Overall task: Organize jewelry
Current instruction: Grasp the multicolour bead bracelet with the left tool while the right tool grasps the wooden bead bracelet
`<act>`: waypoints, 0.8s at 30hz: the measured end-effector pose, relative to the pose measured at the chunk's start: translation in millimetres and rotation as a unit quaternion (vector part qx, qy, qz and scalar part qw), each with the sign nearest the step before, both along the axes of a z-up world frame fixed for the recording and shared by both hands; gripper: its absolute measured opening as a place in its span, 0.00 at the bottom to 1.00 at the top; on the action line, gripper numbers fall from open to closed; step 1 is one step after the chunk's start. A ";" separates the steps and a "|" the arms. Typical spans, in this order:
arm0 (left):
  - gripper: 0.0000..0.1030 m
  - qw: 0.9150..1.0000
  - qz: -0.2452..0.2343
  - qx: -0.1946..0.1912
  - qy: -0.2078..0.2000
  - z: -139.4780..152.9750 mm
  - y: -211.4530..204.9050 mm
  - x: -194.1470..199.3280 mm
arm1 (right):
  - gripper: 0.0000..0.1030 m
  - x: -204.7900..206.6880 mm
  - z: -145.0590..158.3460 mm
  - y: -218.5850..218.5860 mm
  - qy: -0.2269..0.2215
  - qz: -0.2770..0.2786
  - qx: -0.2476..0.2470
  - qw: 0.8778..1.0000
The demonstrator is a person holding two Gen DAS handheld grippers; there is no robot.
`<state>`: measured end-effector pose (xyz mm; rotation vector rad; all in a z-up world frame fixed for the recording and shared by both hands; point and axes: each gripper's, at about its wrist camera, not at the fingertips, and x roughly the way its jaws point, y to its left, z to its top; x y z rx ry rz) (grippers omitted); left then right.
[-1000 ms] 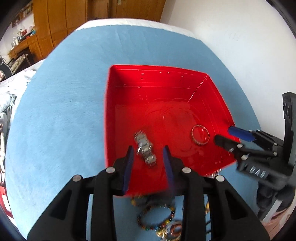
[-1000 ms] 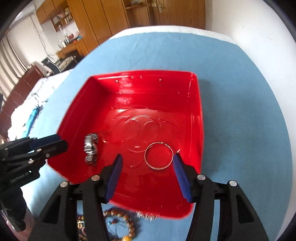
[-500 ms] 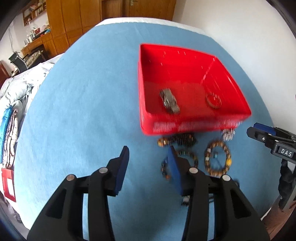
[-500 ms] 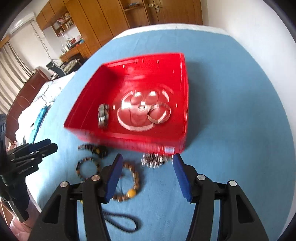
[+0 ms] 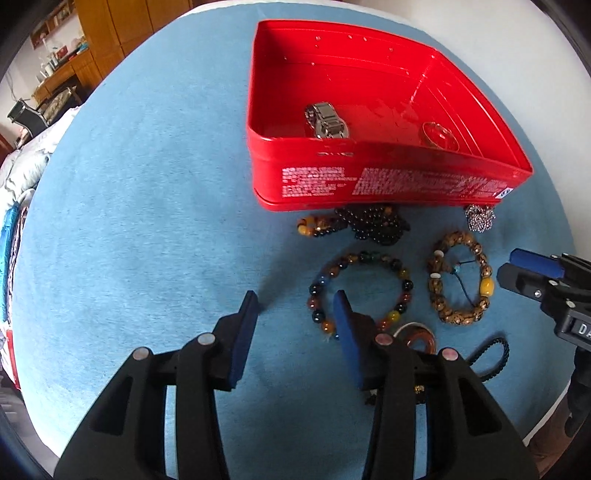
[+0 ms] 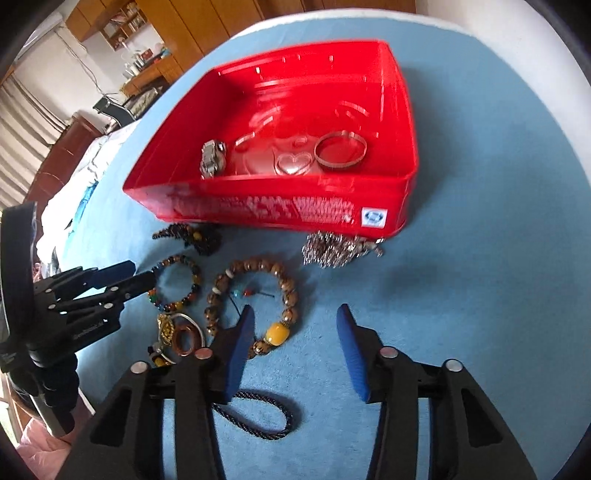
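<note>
A red tin box (image 5: 384, 182) (image 6: 280, 212) stands on the blue cloth and holds a silver watch band (image 5: 327, 120) (image 6: 213, 158) and a thin silver bangle (image 6: 340, 150) (image 5: 440, 136). In front of it lie a multicoloured bead bracelet (image 5: 360, 286) (image 6: 177, 284), a brown wooden bead bracelet with a yellow bead (image 5: 460, 277) (image 6: 255, 302), dark beads (image 5: 369, 223), a silver chain pile (image 6: 334, 247) (image 5: 479, 218) and a black cord (image 6: 258, 413). My left gripper (image 5: 295, 310) is open and empty, just left of the multicoloured bracelet. My right gripper (image 6: 293, 321) is open and empty, beside the wooden bracelet.
A copper ring and gold trinkets (image 6: 177, 334) lie near the table's front edge. The blue cloth (image 5: 129, 221) runs wide to the left of the box. Wooden cabinets (image 6: 207, 26) and a white wall stand behind.
Both grippers have pulled back and down from over the red box to the jewelry lying in front of it. The watch band and bangle stay in the box.
</note>
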<state>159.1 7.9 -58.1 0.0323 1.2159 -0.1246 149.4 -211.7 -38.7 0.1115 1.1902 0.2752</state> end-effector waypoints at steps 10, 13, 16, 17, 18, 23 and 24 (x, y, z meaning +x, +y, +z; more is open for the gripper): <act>0.40 1.000 -0.010 0.017 -0.001 -7.5 -9.3 13.0 | 0.31 12.6 -12.3 3.9 0.019 0.003 0.003 1.000; 0.39 0.999 -0.020 0.025 -0.003 -8.7 -13.6 14.8 | 0.29 15.3 -14.9 10.8 0.014 0.008 -0.010 1.000; 0.33 0.999 -0.029 0.026 -0.003 -9.3 -19.5 16.7 | 0.22 17.1 -16.6 17.8 0.002 0.011 -0.030 0.999; 0.30 0.999 -0.031 0.026 -0.004 -9.9 -23.3 15.5 | 0.19 17.9 -17.2 19.3 -0.006 0.010 -0.034 0.999; 0.29 0.999 -0.034 0.025 -0.004 -10.3 -24.4 16.5 | 0.15 18.7 -17.8 19.7 -0.010 0.008 -0.034 0.999; 0.12 0.999 -0.035 0.010 -0.001 -6.6 -33.6 19.9 | 0.11 21.7 -18.6 12.7 -0.013 -0.003 -0.008 1.000; 0.09 0.999 -0.035 0.009 0.000 -6.3 -34.6 18.9 | 0.11 21.4 -18.7 10.7 -0.010 -0.004 -0.002 1.000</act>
